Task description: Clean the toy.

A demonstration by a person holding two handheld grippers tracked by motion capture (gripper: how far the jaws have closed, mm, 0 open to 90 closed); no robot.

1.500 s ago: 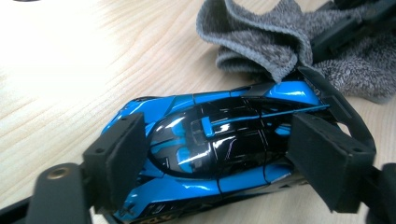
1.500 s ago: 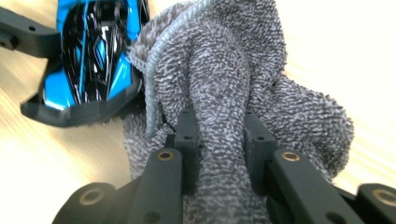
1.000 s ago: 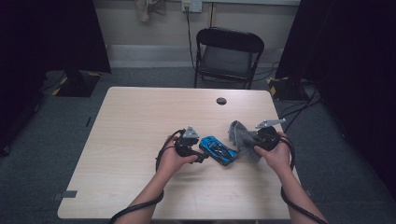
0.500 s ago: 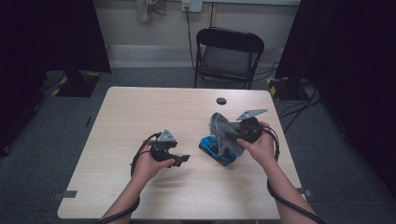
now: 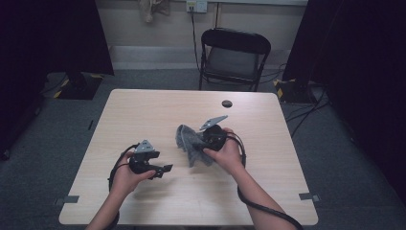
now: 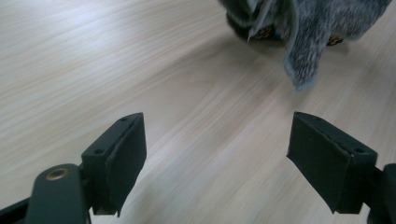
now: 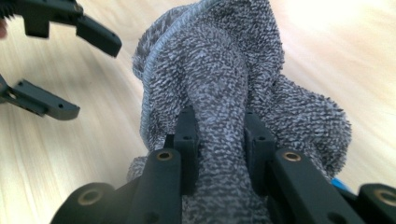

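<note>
Cloth: grey terry washcloth (image 7: 219, 70), bunched and lifted off the counter near its middle, hanging from the right tongs with loose folds drooping toward the wood.
Right tongs: right tongs (image 7: 219, 144) clamped on a pinched ridge of the washcloth, jaws nearly together with the fabric squeezed between them.
Grip risk: the pinch looks narrow, on one fold alone; a quick swing could, I'd judge, tug the terry out and drop it.
Hidden item: a sliver of something blue (image 7: 337, 183) peeks out under the cloth at the lower right; the trailing hem (image 6: 303, 70) may drag or snag on it.
Left tongs: left tongs (image 6: 217, 154) apart and holding nothing, over bare counter (image 5: 158, 115), just beside the hanging cloth.
Handover risk: closing from there may catch air or a stray corner, leaving the washcloth twisted rather than spread.
</note>
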